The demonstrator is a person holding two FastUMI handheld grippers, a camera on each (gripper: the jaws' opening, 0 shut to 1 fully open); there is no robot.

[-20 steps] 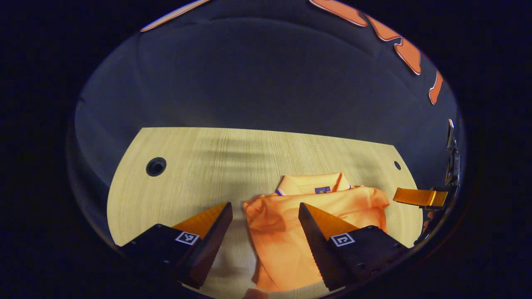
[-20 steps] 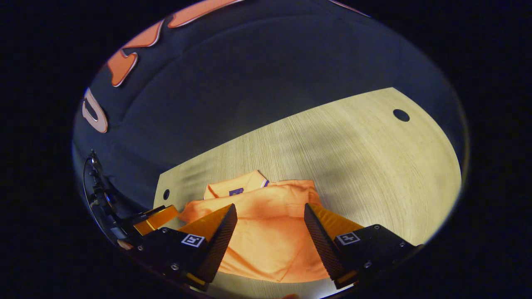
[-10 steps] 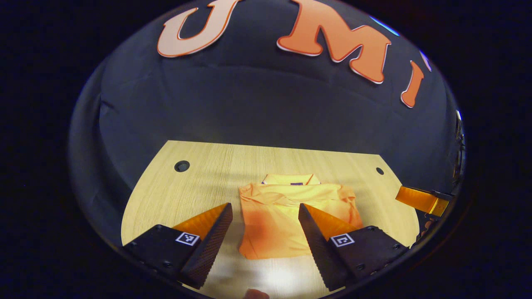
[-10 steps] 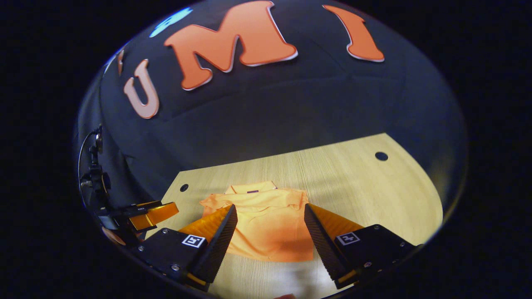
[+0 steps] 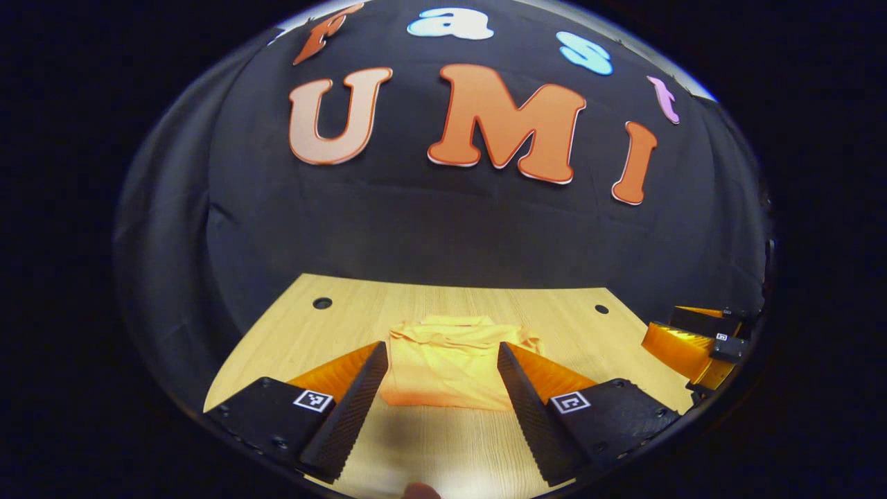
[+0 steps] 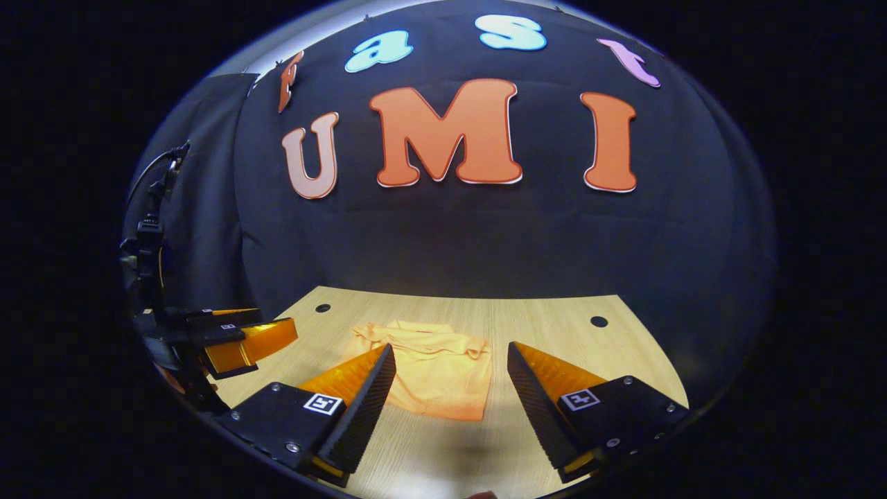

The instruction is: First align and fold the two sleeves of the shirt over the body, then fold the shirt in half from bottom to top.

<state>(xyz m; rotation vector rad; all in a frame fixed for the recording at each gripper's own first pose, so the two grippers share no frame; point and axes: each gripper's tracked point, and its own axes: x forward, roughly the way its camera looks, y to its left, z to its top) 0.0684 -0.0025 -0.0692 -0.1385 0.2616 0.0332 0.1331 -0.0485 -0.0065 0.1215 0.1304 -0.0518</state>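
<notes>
Both grippers are pulling back from the folded shirt [image 5: 443, 367], now lying mid-table [image 5: 443, 443]. Left gripper [image 5: 440, 409] and right gripper [image 6: 450, 409] are hanging wide, empty. Risk: loose top layer springing open unpressed.

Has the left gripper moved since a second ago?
Yes. The left gripper, open, has backed away from the shirt and table; both look smaller and farther.
</notes>
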